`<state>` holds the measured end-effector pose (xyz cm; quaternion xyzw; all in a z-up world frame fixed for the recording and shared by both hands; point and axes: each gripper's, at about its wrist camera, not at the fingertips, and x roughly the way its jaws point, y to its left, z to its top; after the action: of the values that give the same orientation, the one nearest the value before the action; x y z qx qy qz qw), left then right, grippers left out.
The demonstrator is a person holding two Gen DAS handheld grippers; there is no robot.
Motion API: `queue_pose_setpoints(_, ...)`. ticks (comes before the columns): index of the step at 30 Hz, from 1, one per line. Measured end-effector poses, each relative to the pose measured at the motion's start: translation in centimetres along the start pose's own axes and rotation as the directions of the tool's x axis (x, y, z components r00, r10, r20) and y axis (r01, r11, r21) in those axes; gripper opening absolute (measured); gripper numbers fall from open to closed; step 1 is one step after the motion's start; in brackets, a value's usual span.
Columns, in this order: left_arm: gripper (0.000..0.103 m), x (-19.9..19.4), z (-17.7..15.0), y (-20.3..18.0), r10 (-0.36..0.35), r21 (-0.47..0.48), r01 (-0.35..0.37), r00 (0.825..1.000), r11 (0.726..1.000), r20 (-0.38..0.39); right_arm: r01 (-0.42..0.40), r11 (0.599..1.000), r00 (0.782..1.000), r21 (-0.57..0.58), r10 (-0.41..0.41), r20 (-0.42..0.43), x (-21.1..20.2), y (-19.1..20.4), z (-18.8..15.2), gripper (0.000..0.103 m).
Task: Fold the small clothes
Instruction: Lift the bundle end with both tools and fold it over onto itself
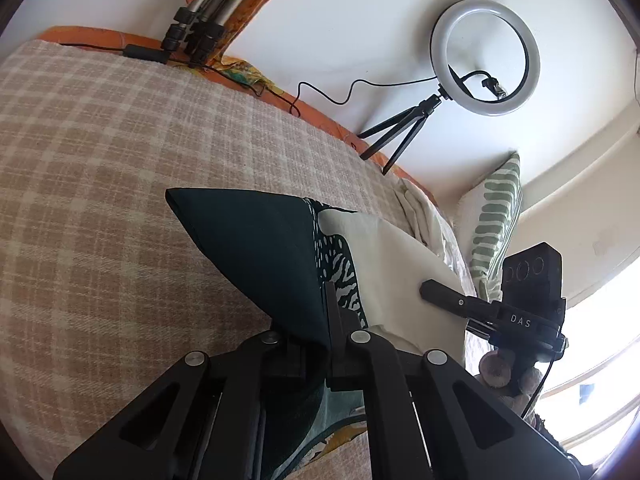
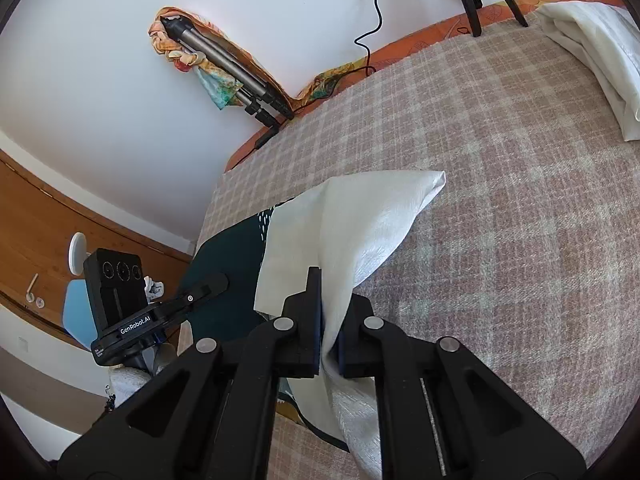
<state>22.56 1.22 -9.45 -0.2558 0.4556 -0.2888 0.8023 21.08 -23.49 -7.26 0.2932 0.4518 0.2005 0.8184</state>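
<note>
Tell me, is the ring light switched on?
Cannot tell; the ring light looks plain white against a bright wall, with no clear glow.

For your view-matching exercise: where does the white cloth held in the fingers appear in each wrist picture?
Left wrist view: white cloth lies right of centre, beside the dark green cloth.
Right wrist view: white cloth fills the centre, pinched low.
Shared landmark: the folded tripod against the wall.

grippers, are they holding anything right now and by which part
Both are shut on one cloth. The left hand-held gripper pinches its dark green edge; the right hand-held gripper pinches its white edge.
</note>
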Motion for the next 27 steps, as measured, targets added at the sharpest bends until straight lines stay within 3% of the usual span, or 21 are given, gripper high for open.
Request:
queue_pose_setpoints(15,0.004,4.4,2.9,-7.8,-0.084,0.135,0.086,0.996,0.987,-0.017,0.062,0.997,0.991,-0.034,-0.058,0.121,-8.3,-2.1,3.1,0.007)
queue_pose_setpoints(27,0.004,12.9,6.2,-18.0,-0.152,0.26,0.161,0.987,0.952,-0.054,0.2,0.98,0.95,-0.022,-0.188,0.249,-17.5,-8.3,8.3,0.007)
